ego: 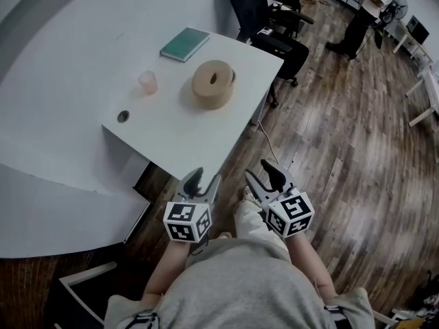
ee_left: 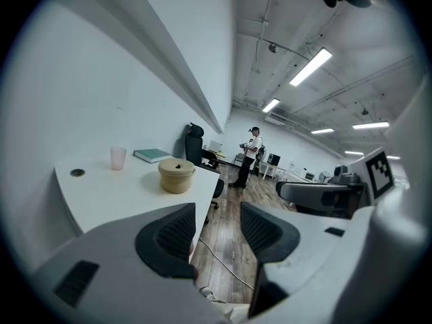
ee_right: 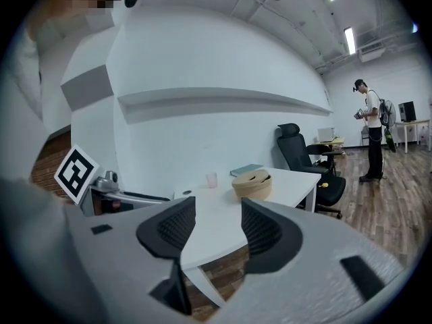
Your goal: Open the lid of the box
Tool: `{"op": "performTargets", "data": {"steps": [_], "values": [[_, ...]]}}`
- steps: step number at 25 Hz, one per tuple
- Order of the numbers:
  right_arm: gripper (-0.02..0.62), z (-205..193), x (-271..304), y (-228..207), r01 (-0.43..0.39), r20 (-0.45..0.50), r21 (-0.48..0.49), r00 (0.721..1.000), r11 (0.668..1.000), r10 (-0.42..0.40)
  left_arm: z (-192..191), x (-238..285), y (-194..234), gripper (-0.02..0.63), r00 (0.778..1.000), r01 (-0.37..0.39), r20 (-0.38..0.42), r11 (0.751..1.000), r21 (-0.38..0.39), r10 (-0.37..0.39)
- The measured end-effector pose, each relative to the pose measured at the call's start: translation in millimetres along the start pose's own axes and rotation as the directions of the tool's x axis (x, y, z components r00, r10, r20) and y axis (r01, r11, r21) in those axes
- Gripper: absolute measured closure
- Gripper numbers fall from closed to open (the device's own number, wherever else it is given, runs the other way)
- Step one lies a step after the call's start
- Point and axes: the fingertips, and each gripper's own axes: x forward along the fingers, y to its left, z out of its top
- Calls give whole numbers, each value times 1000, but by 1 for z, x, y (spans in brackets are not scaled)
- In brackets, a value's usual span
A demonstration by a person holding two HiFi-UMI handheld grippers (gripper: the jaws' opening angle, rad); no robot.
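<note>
A round tan box (ego: 212, 84) with a slotted lid on top stands near the right end of the white table (ego: 171, 139); the lid sits flat on it. It also shows far ahead in the left gripper view as the box (ee_left: 177, 175) and in the right gripper view as the box (ee_right: 252, 184). Both grippers hover off the table's near edge, close to my body. My left gripper (ego: 200, 178) is open with nothing between its jaws (ee_left: 219, 231). My right gripper (ego: 264, 173) is open and empty too (ee_right: 217, 229).
A pink cup (ego: 148, 82), a green book (ego: 185, 44) and a cable hole (ego: 123, 116) share the tabletop. A black office chair (ego: 271, 19) stands beyond the table's right end. A person (ego: 363, 16) stands far off on the wooden floor (ego: 343, 149).
</note>
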Motion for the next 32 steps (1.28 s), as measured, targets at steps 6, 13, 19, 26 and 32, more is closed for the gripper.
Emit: {"op": "performTargets", "data": {"steps": [6,13,19,26,32], "values": [[387,18,39,-38,-81,-13,-50,997,995,80,20,46,12,411,997,-67,25,997,-24,68],[385,52,87,-84,-201,-47,-106,979,974,197,52,100,22,410,986,-159,44,986,-51,162],[387,70,123,-114,-288,-65,-136,957,948,281,63,136,28,403,973,-225,36,972,-71,227],[387,81,165,-140,-376,-98,-170,926,911,364,68,166,43,400,947,-317,21,942,-114,321],[387,83,194,-156,-433,-138,-219,901,874,411,66,193,53,391,934,-354,3,925,-138,358]]}}
